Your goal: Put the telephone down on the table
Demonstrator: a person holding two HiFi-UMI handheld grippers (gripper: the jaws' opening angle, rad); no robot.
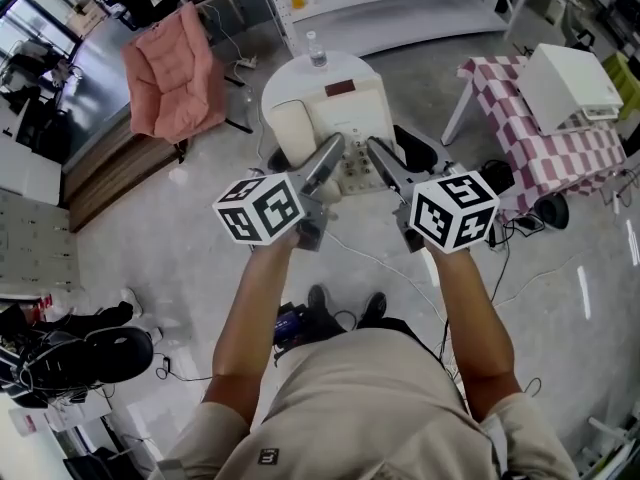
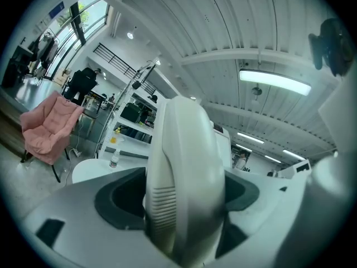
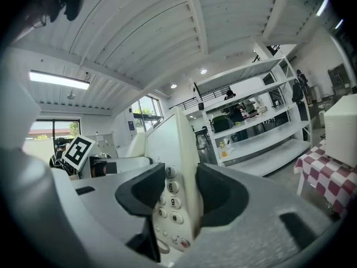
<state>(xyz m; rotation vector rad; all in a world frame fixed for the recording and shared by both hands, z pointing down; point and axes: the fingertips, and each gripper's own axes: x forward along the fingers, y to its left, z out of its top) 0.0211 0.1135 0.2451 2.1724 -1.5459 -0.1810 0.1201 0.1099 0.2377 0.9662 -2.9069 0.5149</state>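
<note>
Head view: telephone, long axis away from person (keypad nearest)

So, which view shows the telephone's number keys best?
The right gripper view: the right gripper clamps the telephone, its number keys large and readable between the jaws. The head view shows them small and blurred; the left gripper view shows only the handset.

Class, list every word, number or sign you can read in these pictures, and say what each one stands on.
"3": key on the cream plastic telephone.
"6": key below it.
"9": next key down.
"#": lowest key of that column.
Other keys: too blurred.
Black-and-white marker cubes: patterns only, no letters.
</note>
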